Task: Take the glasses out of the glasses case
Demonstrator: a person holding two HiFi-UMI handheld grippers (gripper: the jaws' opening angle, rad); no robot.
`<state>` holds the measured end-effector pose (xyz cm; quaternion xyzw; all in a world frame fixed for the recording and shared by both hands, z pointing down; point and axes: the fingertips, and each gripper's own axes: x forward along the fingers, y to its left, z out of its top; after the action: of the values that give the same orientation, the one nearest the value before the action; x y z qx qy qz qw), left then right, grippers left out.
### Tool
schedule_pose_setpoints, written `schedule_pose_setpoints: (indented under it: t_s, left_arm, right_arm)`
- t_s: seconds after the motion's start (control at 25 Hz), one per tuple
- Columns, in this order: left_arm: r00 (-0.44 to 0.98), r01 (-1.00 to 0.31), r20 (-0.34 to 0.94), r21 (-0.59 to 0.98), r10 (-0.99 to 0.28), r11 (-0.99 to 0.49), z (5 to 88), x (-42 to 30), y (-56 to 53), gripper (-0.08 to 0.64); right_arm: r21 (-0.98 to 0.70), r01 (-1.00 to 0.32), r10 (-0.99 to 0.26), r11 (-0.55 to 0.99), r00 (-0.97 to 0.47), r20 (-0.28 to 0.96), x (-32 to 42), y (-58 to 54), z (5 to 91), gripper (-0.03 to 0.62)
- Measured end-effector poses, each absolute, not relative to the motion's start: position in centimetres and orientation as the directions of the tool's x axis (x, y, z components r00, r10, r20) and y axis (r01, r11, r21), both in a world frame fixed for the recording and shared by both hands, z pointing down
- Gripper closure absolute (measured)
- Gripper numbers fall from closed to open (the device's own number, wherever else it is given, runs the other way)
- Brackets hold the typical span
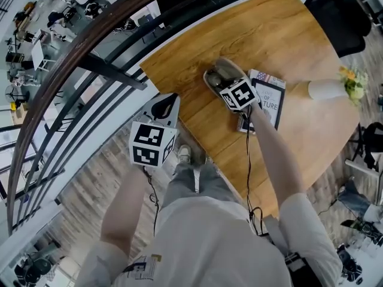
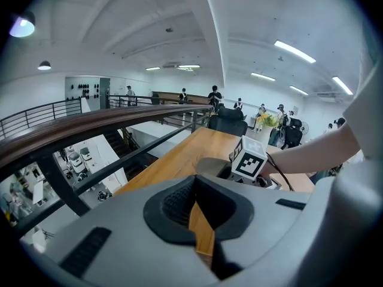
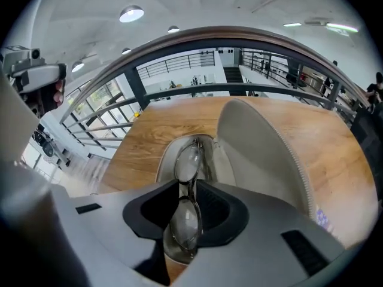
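glasses (image 3: 185, 217) in open case (image 3: 257, 154), wooden table (image 3: 143, 139), railing (image 3: 179, 44)

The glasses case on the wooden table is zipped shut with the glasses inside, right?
Not quite: the glasses case is open, lid up, as the right gripper view shows. The glasses are inside, and it is on the wooden table.

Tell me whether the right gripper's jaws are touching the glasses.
Touching. The right gripper view shows the right gripper pinching the glasses at the bridge, no gap visible.
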<state>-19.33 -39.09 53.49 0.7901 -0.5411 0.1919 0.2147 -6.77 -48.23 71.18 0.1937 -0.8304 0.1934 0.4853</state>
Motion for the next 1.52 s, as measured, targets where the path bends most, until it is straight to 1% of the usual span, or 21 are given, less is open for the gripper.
schedule_pose_setpoints:
  t_s: [0.08,0.12,0.32,0.52,0.64,0.84,1.0,1.16,1.36,1.52]
  left_arm:
    - [0.340,-0.938,0.536,0.130,-0.773,-0.322,53.5,-19.5,-39.0,0.543]
    - [0.339,-0.938,0.535,0.129,-0.774,-0.322,53.4,-19.6,-38.9,0.543]
    - [0.336,-0.939,0.512,0.119,-0.791,-0.323,52.2,-20.1,-38.6,0.543]
    - [0.331,-0.940,0.459,0.081,-0.824,-0.332,48.9,-20.4,-39.2,0.543]
    - [0.326,-0.939,0.408,0.038,-0.853,-0.341,45.1,-20.5,-39.0,0.543]
    - [0.305,-0.930,0.318,-0.105,-0.898,-0.353,38.9,-19.7,-39.4,0.543]
    - [0.311,-0.910,0.240,-0.203,-0.920,-0.361,34.0,-18.3,-39.0,0.543]
    - [0.323,-0.878,0.154,-0.319,-0.934,-0.357,29.0,-17.0,-37.1,0.543]
    - [0.347,-0.867,0.085,-0.349,-0.934,-0.354,25.2,-15.4,-35.3,0.543]
    - [0.324,-0.893,0.032,-0.319,-0.946,-0.316,22.4,-15.5,-33.5,0.543]
  right_arm:
    - [-0.155,-0.511,-0.129,0.845,-0.478,0.869,-7.1,-48.1,70.5,0.517]
    - [-0.165,-0.507,-0.129,0.846,-0.495,0.859,-7.5,-47.9,69.9,0.528]
    - [-0.123,-0.488,-0.193,0.864,-0.547,0.814,-8.2,-48.0,65.4,0.532]
    - [-0.059,-0.489,-0.297,0.870,-0.618,0.728,-8.3,-48.6,57.3,0.532]
    - [-0.023,-0.499,-0.369,0.866,-0.670,0.644,-7.8,-47.9,50.8,0.532]
    - [0.023,-0.530,-0.479,0.848,-0.745,0.464,-6.0,-46.8,40.0,0.532]
    - [0.101,-0.554,-0.554,0.826,-0.770,0.316,-4.3,-45.0,32.1,0.532]
    - [0.135,-0.595,-0.610,0.793,-0.772,0.180,-2.7,-42.4,25.6,0.532]
    - [0.181,-0.617,-0.634,0.766,-0.771,0.056,-0.3,-39.2,20.9,0.532]
    - [0.196,-0.644,-0.655,0.740,-0.755,-0.010,1.1,-36.4,18.8,0.532]
